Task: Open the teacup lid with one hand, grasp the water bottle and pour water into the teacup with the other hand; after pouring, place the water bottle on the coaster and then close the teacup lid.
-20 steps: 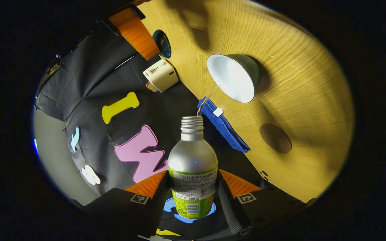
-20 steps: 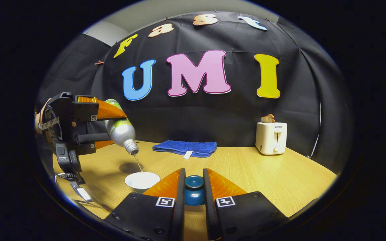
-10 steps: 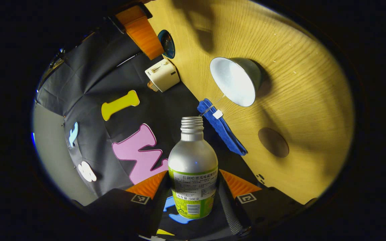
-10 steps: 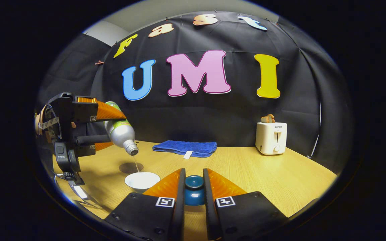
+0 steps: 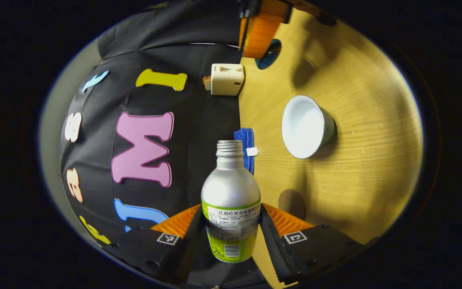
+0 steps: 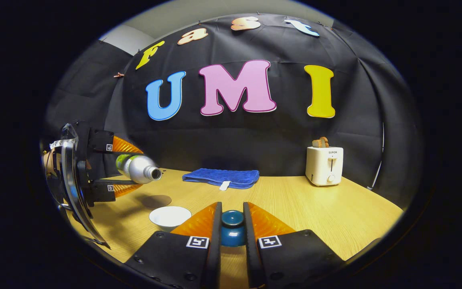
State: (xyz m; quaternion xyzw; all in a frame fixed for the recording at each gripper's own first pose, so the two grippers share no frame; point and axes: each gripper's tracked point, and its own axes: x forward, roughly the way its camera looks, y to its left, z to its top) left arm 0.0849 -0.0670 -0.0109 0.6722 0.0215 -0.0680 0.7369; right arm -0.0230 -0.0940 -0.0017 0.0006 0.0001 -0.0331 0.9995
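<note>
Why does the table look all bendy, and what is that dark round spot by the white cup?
Left gripper view: the fisheye lens curves the table, and the whole scene is turned sideways because the tool is tilted. Right gripper view: the table's far edge also bows. The dark round spot beyond the cup could be the coaster or a shadow; I cannot tell. The bottle shows a bright glint.

bottle [image 5: 231, 180]: matt metal, glossy paper label
worktop [image 6: 335, 212]: smooth wood grain
towel [image 6: 223, 176]: soft cloth
teacup [image 5: 305, 126]: glossy glaze
</note>
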